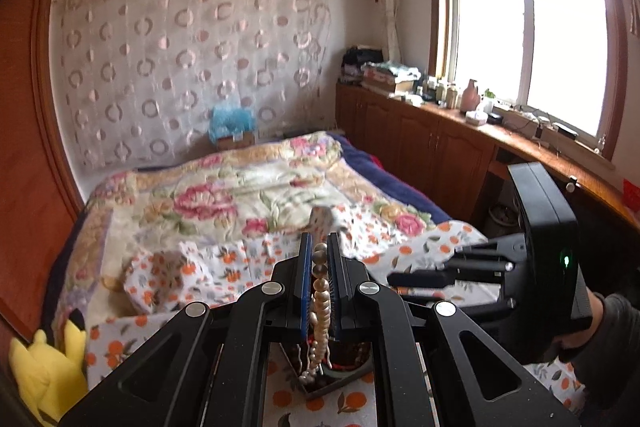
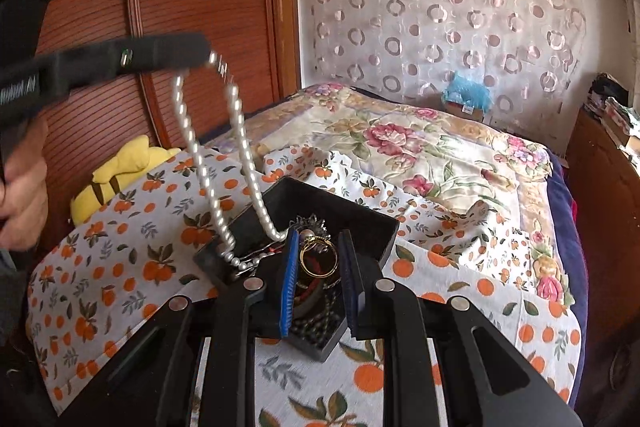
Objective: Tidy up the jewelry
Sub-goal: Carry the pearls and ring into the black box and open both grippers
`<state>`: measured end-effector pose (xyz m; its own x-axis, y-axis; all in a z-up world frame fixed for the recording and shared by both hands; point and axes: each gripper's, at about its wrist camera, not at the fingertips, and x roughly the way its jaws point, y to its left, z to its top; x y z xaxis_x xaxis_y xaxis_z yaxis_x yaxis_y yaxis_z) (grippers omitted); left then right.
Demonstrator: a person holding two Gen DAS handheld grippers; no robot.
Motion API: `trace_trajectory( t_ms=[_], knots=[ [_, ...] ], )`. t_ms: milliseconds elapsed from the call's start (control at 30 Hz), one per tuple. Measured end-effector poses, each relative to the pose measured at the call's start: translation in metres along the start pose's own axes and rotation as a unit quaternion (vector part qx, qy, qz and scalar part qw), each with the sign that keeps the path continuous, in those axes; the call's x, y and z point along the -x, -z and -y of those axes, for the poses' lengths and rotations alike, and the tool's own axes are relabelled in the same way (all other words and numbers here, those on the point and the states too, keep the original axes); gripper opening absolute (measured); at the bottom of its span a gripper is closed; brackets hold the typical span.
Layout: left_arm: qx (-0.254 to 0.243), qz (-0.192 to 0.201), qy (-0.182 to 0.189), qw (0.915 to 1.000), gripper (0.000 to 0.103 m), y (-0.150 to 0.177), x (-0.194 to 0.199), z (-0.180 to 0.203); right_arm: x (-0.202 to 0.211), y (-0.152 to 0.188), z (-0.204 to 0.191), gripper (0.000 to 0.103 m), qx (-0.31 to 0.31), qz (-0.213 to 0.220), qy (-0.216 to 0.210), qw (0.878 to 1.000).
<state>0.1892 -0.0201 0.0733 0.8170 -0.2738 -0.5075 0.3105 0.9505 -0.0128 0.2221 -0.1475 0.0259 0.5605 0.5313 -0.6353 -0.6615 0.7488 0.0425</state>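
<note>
Pearl necklace (image 2: pixel 208 163) hangs in a loop from the left gripper (image 1: pixel 319 259), whose jaws are clamped on the strand; its lower end trails into the black jewelry box (image 2: pixel 344 211) on the orange-print cloth (image 2: pixel 120 267). Right gripper (image 2: pixel 319 263) hovers over the box, jaws parted, holding nothing. Gold bangle (image 2: pixel 318 259) and dark bead chains remain tangled inside. Judgement: sorting is at an early stage.

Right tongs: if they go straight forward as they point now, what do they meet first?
Probably the gold ring lying in the black jewelry box, right between the open right tongs; depth is hard to judge.
</note>
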Motion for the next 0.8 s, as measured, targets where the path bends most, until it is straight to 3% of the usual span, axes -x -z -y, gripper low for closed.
trace_trajectory(
  t_ms=[500,800],
  knots=[
    [0.034,-0.066,0.01,0.9972,0.007,0.056,-0.041,-0.012,-0.032,0.005,0.009,0.022,-0.019,-0.016,0.007,1.0],
    [0.033,-0.074,0.012,0.9966,0.007,0.062,-0.046,-0.008,-0.029,0.002,0.01,0.023,-0.016,-0.006,0.009,1.0]
  ],
)
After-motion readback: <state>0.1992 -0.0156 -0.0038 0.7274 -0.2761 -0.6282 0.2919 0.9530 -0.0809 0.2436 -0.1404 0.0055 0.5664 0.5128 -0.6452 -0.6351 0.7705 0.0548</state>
